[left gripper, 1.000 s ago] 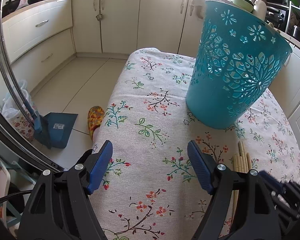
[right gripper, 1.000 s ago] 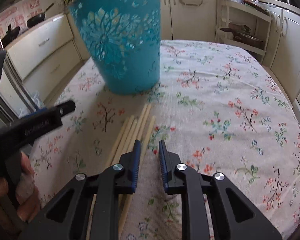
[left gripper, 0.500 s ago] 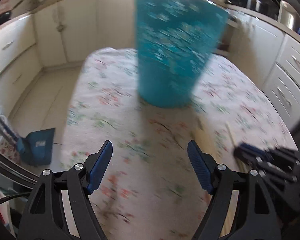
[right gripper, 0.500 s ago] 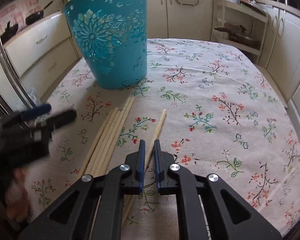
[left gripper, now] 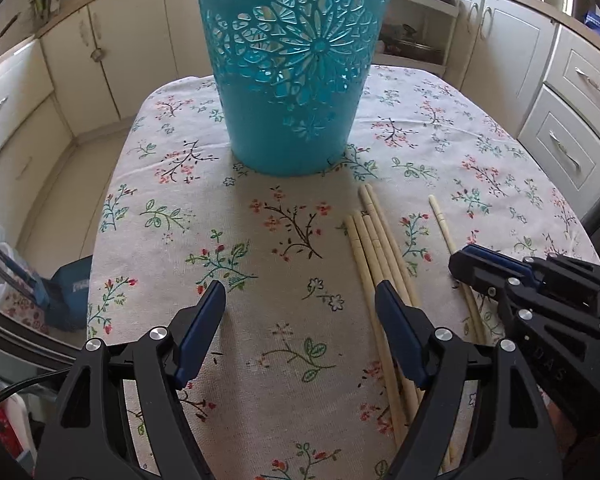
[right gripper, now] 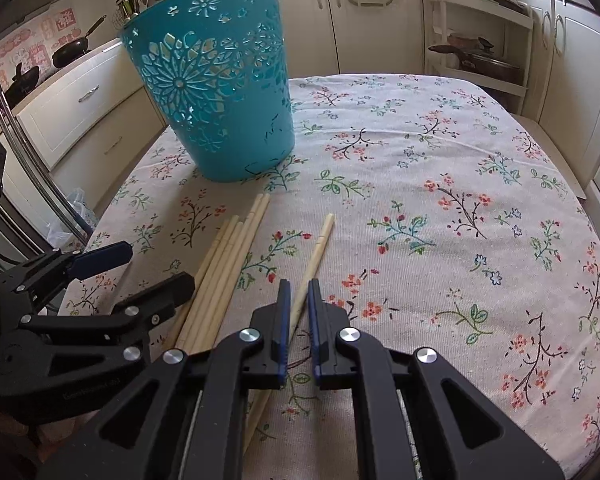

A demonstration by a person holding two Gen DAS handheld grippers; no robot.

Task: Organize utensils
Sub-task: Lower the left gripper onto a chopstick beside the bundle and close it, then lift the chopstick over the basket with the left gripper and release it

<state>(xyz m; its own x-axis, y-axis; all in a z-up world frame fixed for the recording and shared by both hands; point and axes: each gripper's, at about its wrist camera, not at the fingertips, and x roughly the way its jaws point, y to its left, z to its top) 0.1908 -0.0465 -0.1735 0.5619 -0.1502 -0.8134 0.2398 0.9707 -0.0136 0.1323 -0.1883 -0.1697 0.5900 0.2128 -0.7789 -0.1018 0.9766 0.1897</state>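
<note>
Floral tablecloth (right gripper: 440, 152) bears a teal basket (right gripper: 216, 92); right gripper (right gripper: 299, 292) pinches a lone chopstick (right gripper: 318, 248) (others (left gripper: 374, 248) bundled); left gripper (left gripper: 300, 300) gapes wide, holding nothing.

We see pale wooden chopsticks (right gripper: 220, 276) bundled on the desk before an upright teal bin (right gripper: 216, 92), one chopstick (right gripper: 314, 252) lying apart.

Cream cabinets (left gripper: 104, 40) are ringing my table (right gripper: 460, 152), daylight is falling on pale floor tiles (left gripper: 60, 200).

Pale wooden chopsticks (right gripper: 220, 276), glossy plastic basket (right gripper: 216, 92), woven tablecloth (right gripper: 440, 184)
</note>
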